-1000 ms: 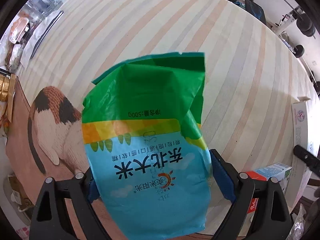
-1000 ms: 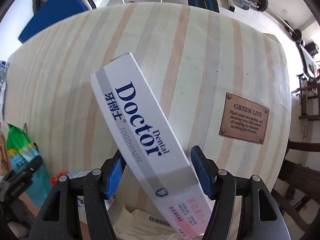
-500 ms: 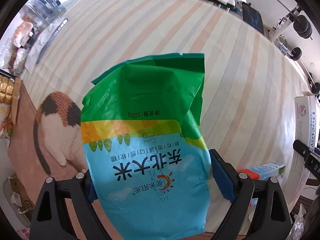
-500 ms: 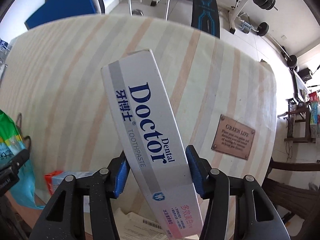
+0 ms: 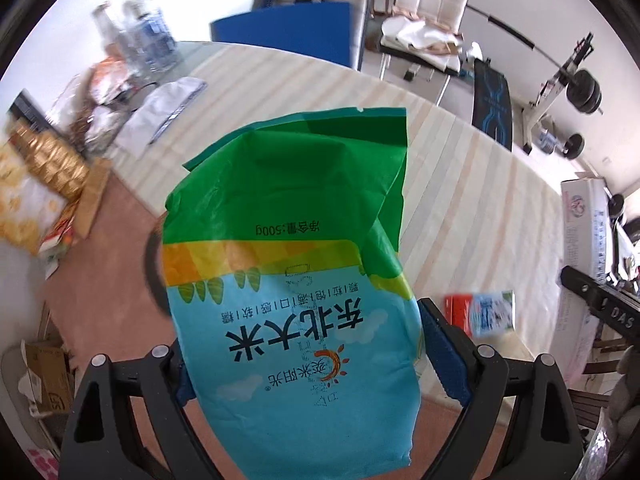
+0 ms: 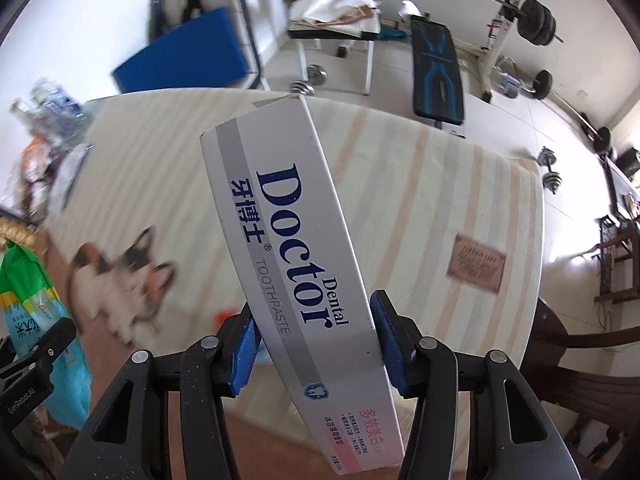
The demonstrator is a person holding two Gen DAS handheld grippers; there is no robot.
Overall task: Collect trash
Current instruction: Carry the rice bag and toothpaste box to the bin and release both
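My left gripper (image 5: 304, 356) is shut on a green and blue rice bag (image 5: 292, 264), held up above the striped rug (image 5: 480, 208). The bag also shows at the left edge of the right wrist view (image 6: 28, 304). My right gripper (image 6: 316, 344) is shut on a white "Dental Doctor" toothpaste box (image 6: 288, 232), held up tilted to the left. That box shows at the right edge of the left wrist view (image 5: 584, 224). A small red and blue carton (image 5: 480, 312) lies on the rug below, between the two grippers.
A cat picture (image 6: 120, 280) is printed on the rug's left part and a brown label (image 6: 476, 264) on its right. Snack packs and bottles (image 5: 100, 92) crowd the far left. A blue mat (image 5: 284, 28), chairs and a weight bench (image 6: 436, 68) stand beyond the rug.
Both grippers have risen and tipped up with the bag and box still held, so the room beyond the rug has come into view. The carton stays on the rug.
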